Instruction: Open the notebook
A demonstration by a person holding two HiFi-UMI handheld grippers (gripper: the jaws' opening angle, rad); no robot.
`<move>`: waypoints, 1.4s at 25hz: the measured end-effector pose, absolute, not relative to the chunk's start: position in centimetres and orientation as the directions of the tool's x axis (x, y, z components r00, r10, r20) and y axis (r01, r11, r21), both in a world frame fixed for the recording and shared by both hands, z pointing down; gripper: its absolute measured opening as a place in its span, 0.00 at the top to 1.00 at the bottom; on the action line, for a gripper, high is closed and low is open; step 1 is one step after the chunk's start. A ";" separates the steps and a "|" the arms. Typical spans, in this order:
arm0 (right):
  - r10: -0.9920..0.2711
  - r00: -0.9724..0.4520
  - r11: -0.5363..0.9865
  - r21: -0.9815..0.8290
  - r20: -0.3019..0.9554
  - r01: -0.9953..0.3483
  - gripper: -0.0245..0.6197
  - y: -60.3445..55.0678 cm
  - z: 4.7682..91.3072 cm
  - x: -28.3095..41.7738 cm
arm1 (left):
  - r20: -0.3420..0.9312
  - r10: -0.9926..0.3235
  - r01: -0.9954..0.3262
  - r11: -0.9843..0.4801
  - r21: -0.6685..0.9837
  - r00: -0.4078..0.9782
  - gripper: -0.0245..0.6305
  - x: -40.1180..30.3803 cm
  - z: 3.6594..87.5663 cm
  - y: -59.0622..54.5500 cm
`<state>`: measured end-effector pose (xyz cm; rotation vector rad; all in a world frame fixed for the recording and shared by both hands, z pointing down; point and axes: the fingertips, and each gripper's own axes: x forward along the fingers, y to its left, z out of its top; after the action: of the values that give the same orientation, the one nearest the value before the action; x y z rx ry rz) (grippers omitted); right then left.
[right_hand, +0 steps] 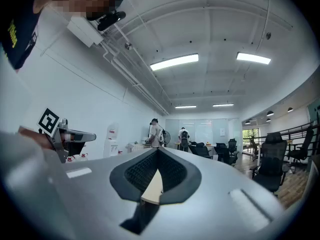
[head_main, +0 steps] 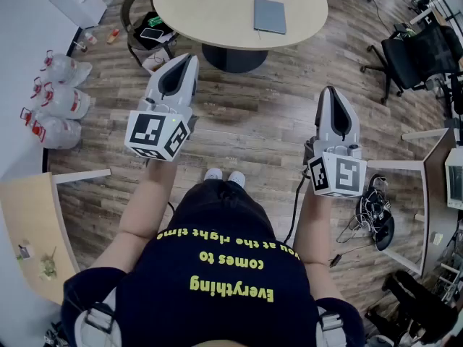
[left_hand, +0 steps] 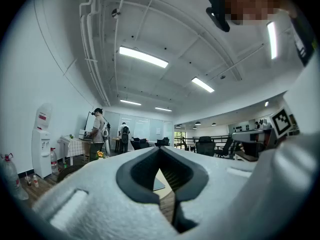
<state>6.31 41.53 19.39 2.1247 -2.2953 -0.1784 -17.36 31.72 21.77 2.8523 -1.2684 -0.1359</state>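
Two grippers are held out level over a plank floor in the head view. The left gripper (head_main: 189, 58) and the right gripper (head_main: 329, 90) are well apart from each other, and both point toward a round table (head_main: 210, 13) on the far side. The notebook (head_main: 269, 15) lies closed and flat on the right part of that tabletop, well beyond both grippers and touched by neither. Water jugs (head_main: 61, 100) stand along the left wall. A black office chair (head_main: 412, 53) sits far right, and a tangle of cables (head_main: 372, 212) lies on the floor near the right gripper.

In the left gripper view, the jaws are pressed together at their tips with nothing between them. The hollow below the tips shows only a sliver of the beige tabletop, with a grey edge lying on it. A water dispenser (left_hand: 42, 134) stands at the left wall, and two people (left_hand: 100, 129) stand by far desks.

In the right gripper view, the jaws are likewise closed tip to tip and hold nothing; a strip of tabletop shows through the hollow. The left gripper's marker cube (right_hand: 49, 121) appears at the left edge.
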 end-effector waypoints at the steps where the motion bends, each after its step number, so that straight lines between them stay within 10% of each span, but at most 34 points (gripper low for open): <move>1: -0.994 -0.085 0.079 0.088 -0.071 -0.993 0.95 41.6 19.4 6.3 | -0.070 -0.742 -0.741 -0.670 0.051 0.667 0.96 -17.3 21.9 32.0; 13: -0.991 -0.116 0.112 0.057 -0.062 -0.992 0.94 42.0 19.7 8.1 | -0.052 -0.796 -0.793 -0.606 0.065 0.604 0.96 -16.4 22.5 32.9; 22: -0.995 -0.095 0.095 0.050 -0.002 -0.994 0.76 39.0 21.9 8.4 | 0.025 -0.774 -0.774 -0.631 0.048 0.632 0.58 -15.0 23.9 31.4; 35: -0.992 -0.122 0.122 0.043 -0.014 -0.992 0.53 27.1 22.0 6.9 | 0.020 -0.713 -0.713 -0.699 0.058 0.701 0.33 -12.7 24.5 18.7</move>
<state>6.91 27.10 22.01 2.0693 -2.3396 -0.0647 -12.67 18.73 24.49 2.8405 -1.1925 -0.0063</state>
